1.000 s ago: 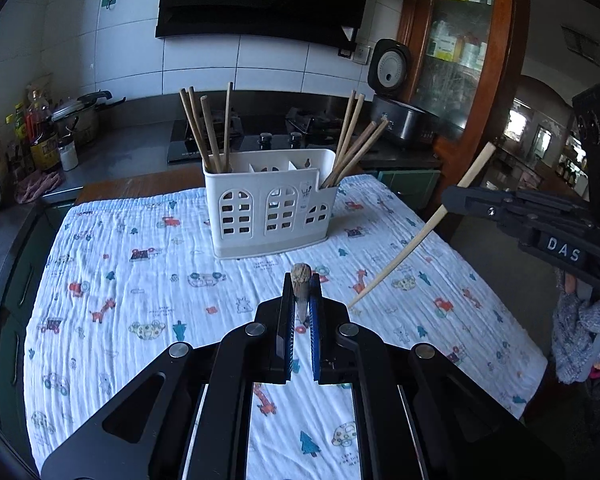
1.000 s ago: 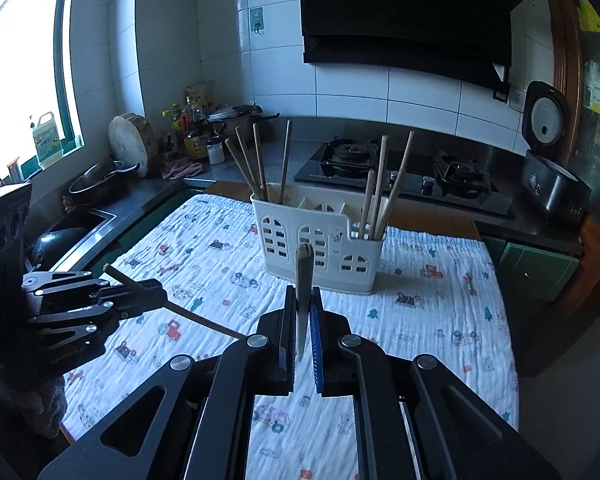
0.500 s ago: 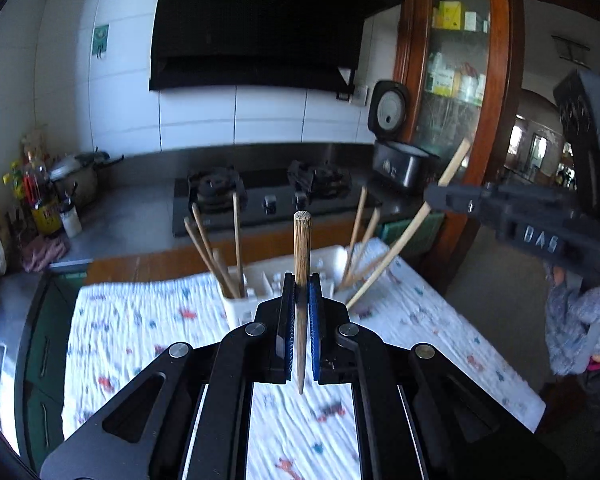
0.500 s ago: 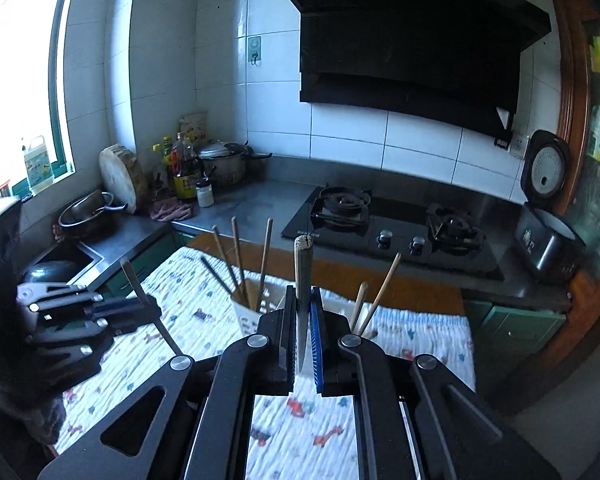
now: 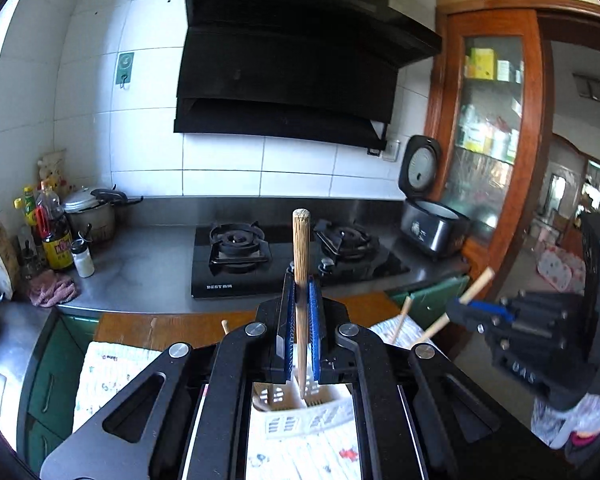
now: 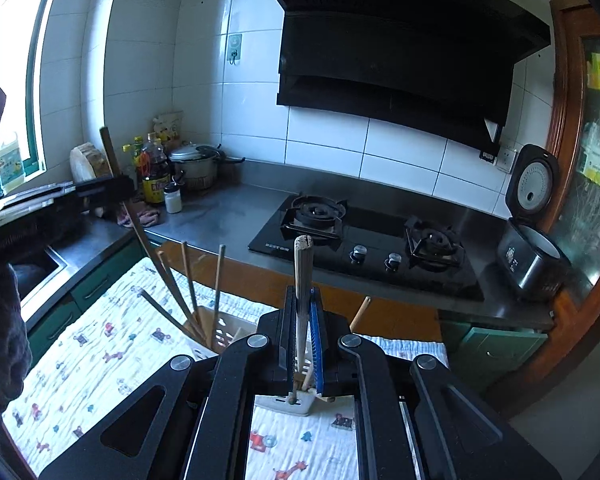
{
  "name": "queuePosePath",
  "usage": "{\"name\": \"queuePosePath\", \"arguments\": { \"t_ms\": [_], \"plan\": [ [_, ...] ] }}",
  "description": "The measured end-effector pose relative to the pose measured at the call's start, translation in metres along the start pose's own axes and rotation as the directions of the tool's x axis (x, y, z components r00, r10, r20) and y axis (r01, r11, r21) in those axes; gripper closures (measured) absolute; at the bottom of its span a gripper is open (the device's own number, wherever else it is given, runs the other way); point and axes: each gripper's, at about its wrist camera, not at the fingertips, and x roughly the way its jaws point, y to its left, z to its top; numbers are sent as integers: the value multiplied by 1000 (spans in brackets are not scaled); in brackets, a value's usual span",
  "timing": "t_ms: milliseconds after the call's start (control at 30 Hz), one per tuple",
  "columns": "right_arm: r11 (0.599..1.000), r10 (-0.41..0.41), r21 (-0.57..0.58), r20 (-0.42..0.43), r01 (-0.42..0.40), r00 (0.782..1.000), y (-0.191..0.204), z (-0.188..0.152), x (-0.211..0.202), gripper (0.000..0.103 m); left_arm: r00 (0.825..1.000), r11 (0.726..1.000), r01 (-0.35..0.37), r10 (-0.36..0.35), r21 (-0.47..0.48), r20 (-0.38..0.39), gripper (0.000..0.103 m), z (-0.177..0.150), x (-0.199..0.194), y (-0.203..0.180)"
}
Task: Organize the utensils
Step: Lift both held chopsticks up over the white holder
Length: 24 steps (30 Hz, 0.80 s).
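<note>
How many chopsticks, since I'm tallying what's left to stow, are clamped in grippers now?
2: a chopstick upright in the left gripper, a second chopstick in the right gripper; nothing hidden.

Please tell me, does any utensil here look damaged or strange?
Yes. The chopstick held in the right tongs has a split, chipped top end, visible in the right wrist view. The chopstick in the left tongs looks whole.

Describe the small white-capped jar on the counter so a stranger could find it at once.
Start at the black gas hob under the range hood and follow the steel counter left to the cluster of bottles. The small jar stands at the cluster's front edge, beside the dark sauce bottle. It is the shortest container there, pale with a dark lid.
</note>
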Motion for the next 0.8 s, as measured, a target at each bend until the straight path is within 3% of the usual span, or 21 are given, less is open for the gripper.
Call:
{"name": "queuePosePath", "arguments": {
  "t_ms": [367, 800],
  "plan": [
    [1000, 20, 8, -63, -20, 998, -5, -19, 37, 96, 996, 999, -42, 41, -18, -78, 98, -30, 50, 19],
    [1000, 15, -19, -119, -18, 993, 4, -35, 62, 96, 988, 999, -44, 46, 17, -146, 97, -54, 66, 21]
  ]
}}
